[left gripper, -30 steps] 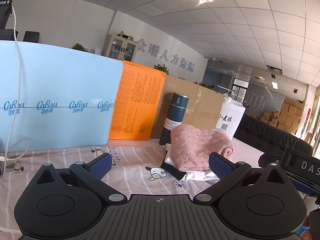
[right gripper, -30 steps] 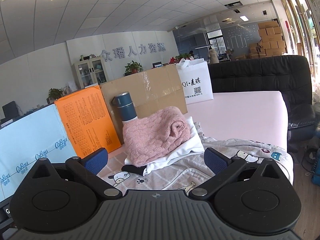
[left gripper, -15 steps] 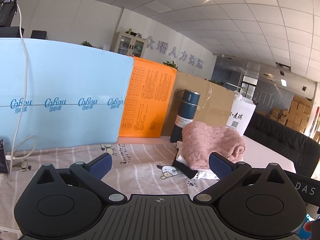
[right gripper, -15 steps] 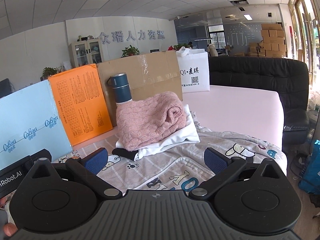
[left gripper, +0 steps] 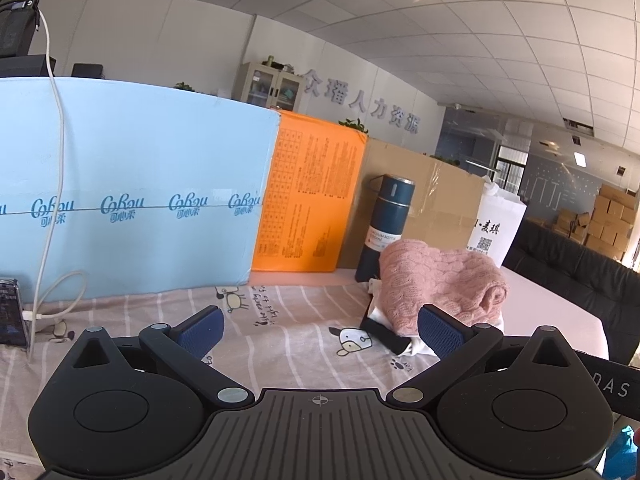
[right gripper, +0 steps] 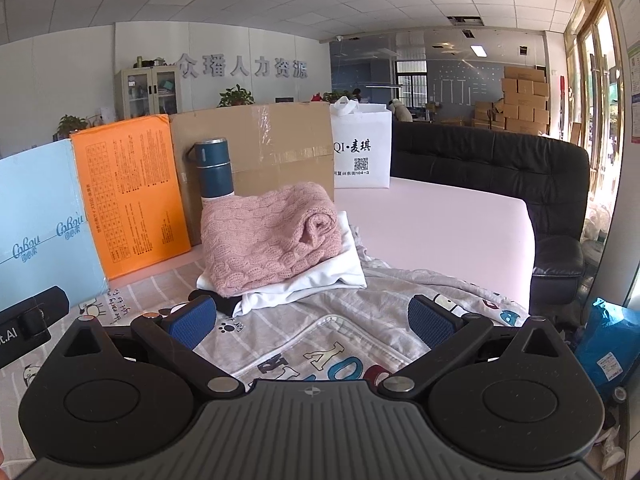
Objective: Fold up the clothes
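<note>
Left gripper (left gripper: 320, 330) and right gripper (right gripper: 310, 320), fingers spread wide and empty, above a cartoon-print cloth (right gripper: 344, 336) on the tabletop (right gripper: 440, 224). Ahead, a folded pink sweater (right gripper: 268, 236) tops a white garment (right gripper: 324, 276) and a black one (left gripper: 384, 334), before a bottle (right gripper: 214, 168).

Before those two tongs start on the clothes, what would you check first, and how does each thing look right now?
1. Left tongs open and empty: ok.
2. Right tongs open and empty: ok.
3. Grey printed garment lying in front of the right tongs: ok.
4. Garment spread flat: not ok, its far edge is rumpled.
5. Pink knit stacked on the white garment, apart from the tongs: ok.
6. Blue flask upright behind the stack: ok.
</note>
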`<action>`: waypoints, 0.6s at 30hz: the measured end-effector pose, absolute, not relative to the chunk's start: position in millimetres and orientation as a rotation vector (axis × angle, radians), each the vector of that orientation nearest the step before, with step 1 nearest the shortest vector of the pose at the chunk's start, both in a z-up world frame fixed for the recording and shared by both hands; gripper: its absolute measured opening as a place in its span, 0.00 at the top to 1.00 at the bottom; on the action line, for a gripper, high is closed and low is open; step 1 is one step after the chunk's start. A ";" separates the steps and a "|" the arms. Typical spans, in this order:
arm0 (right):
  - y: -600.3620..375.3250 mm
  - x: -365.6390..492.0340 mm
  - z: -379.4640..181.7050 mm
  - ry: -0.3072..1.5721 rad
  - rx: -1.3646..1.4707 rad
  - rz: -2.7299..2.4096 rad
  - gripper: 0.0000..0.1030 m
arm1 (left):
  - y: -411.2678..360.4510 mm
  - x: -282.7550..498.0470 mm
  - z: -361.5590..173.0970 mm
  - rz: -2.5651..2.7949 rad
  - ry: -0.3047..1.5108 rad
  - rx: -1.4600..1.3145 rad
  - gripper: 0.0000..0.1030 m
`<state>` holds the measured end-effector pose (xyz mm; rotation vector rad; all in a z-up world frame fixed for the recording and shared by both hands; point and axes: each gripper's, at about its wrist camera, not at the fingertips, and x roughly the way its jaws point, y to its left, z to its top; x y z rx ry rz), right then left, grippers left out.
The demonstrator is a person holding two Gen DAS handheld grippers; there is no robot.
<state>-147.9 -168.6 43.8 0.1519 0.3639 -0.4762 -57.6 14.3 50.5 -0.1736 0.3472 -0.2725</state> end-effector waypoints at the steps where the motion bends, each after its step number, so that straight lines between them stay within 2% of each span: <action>1: -168.3 -147.8 43.4 0.363 0.146 -0.482 0.00 | 13.7 -57.0 50.1 -0.267 0.352 -0.169 0.00; 18: -168.5 -144.7 38.1 0.386 0.117 -0.469 0.00 | 15.7 -51.5 47.5 -0.254 0.377 -0.169 0.00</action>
